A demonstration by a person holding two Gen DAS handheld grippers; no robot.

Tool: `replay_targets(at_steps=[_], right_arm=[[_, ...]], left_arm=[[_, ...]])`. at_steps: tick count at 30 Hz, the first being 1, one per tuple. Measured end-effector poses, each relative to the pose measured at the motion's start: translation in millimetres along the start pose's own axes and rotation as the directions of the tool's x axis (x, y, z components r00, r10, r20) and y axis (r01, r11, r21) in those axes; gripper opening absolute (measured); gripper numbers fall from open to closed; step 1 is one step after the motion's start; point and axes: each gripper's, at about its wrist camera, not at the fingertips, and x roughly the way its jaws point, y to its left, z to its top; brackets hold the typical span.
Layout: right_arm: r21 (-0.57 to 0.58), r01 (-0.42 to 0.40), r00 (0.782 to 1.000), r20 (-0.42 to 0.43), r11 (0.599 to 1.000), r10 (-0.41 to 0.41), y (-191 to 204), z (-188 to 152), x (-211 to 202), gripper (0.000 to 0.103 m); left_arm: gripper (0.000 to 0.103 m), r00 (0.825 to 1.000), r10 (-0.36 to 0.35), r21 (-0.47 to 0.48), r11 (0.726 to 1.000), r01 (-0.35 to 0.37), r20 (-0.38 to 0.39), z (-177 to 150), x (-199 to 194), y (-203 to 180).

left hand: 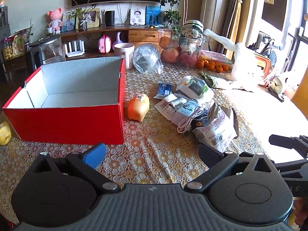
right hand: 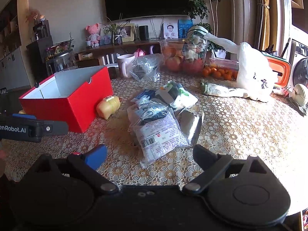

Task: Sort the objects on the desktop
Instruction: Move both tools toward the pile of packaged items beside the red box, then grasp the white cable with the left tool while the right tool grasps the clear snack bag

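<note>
An open red box [left hand: 63,121] with a white, empty inside stands on the table at the left; it also shows in the right wrist view [right hand: 67,104]. An orange pig toy [left hand: 138,107] lies beside its right wall, also seen in the right wrist view [right hand: 108,106]. A pile of snack packets [left hand: 192,105] with a coiled white cable [left hand: 189,120] lies right of the pig; the pile in the right wrist view [right hand: 161,119] lies just ahead of my right gripper. My left gripper [left hand: 152,152] is open and empty, low over the table. My right gripper [right hand: 150,154] is open and empty.
A white mug [left hand: 125,54], a clear plastic bag [left hand: 147,58], a glass bowl of apples [left hand: 179,48], small oranges [left hand: 211,65] and a white plastic bag [left hand: 242,65] stand at the back. A yellow toy [left hand: 4,133] lies left of the box. The table has a patterned yellow cloth [left hand: 154,165].
</note>
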Motion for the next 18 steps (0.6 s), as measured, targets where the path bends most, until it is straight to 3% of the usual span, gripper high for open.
replay_targets(at_steps=[6,18], right_arm=[[-0.039,0.014,1.0,-0.016,0.999,-0.015,-9.0,2.3,19.8,0.095],[-0.112,-0.009,0.999,-0.054,0.994,0.003,-18.8,3.4,57.1,0.095]], left_arm=[[0.103,0.998,-0.062,0.043,0.997,0.061,0.021,17.9,18.6,-12.0],[0.102,0.994,-0.108,0.085,0.99,0.108,-0.007,40.3,65.8,-26.3]])
